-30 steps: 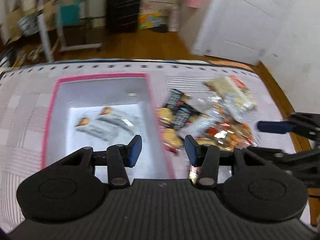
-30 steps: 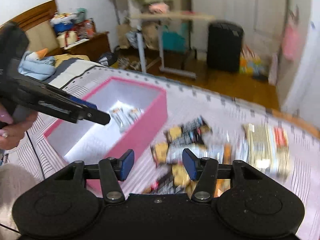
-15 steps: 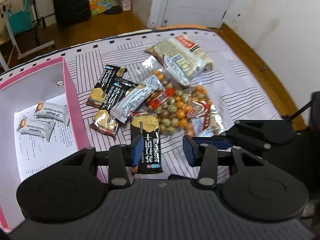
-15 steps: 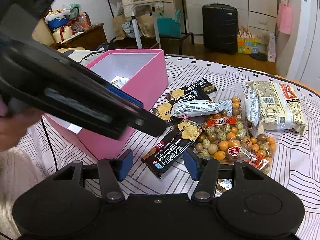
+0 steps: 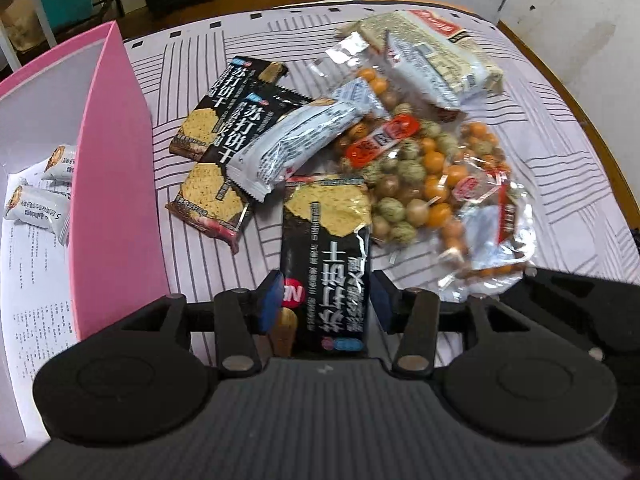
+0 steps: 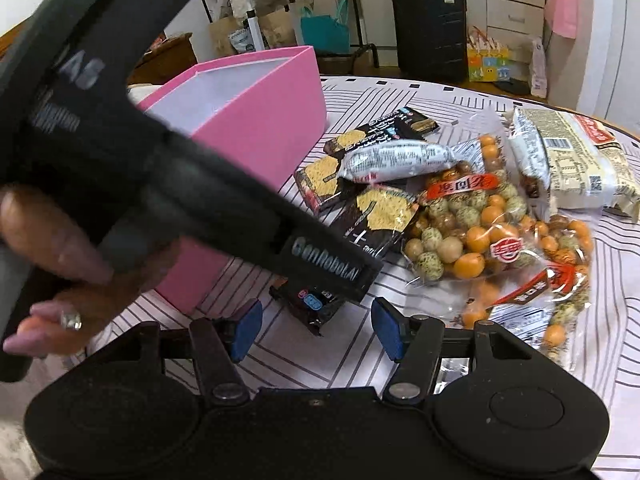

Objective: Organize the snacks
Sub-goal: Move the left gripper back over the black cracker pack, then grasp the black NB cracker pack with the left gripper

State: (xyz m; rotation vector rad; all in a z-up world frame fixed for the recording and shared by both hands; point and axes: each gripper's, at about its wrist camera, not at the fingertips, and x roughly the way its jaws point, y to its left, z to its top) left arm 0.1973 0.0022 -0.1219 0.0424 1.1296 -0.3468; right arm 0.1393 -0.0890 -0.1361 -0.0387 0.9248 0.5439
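1. The pink box [image 5: 116, 184] stands at the left of the surface [image 5: 560, 152]. Two small white packets [image 5: 38, 204] lie inside it on a printed sheet [image 5: 36, 280].
2. Just right of the box wall, two black cracker packs [image 5: 224, 136] lie overlapped, with a white wrapped bar [image 5: 292, 144] resting across them.
3. The nearest cracker pack [image 5: 326, 256] lies flat, its near end between the spread pads of the left tongs [image 5: 323, 306]. The tongs are wide and hold nothing; whether the pads touch the wrapper edges I cannot tell.
4. My guess is that this pack is light and fairly stiff, with brittle crackers under a slick film. A gentle pinch across its short width at the near end looks the safest hold, since a hard squeeze could crush it.
5. Its far end touches the nut bag [image 5: 424, 184], and may sit slightly under it, so lifting could drag on that crinkly film.
6. Further right, a large pale packet [image 5: 436, 60] lies on the far end of the nut bag, well clear of the pick.
7. The right tongs [image 6: 316, 330] hover low and wide with nothing held, close by on the right. In their view the left tool crosses in front, so the two could bump.
8. The box wall beside the pack is tall, so I think the pack needs a clear lift over it.
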